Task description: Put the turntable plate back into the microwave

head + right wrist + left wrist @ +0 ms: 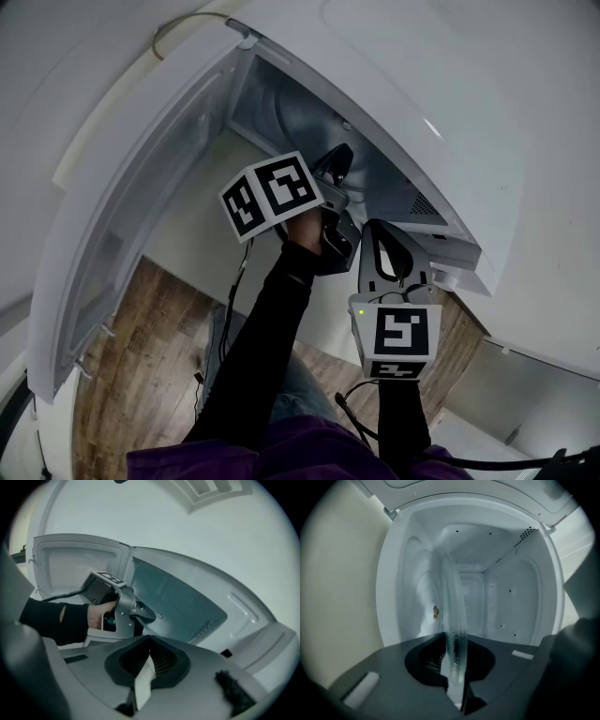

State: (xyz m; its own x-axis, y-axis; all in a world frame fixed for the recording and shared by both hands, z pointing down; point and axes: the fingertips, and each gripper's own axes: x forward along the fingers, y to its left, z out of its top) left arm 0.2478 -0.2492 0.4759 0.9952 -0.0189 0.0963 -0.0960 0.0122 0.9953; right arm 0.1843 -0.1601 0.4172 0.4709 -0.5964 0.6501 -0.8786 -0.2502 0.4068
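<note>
The clear glass turntable plate shows edge-on in the left gripper view, its rim caught between the jaws of my left gripper, which is shut on it. The plate reaches into the open white microwave cavity. In the head view my left gripper points into the microwave opening; the plate itself is hard to make out there. My right gripper hangs just outside the opening, lower right of the left one. Its jaws are shut with nothing between them. The right gripper view shows the left gripper in a person's hand.
The microwave door stands swung open to the left, also visible as the door. A small brown spot marks the cavity's left wall. Wooden floor and a dark cable lie below.
</note>
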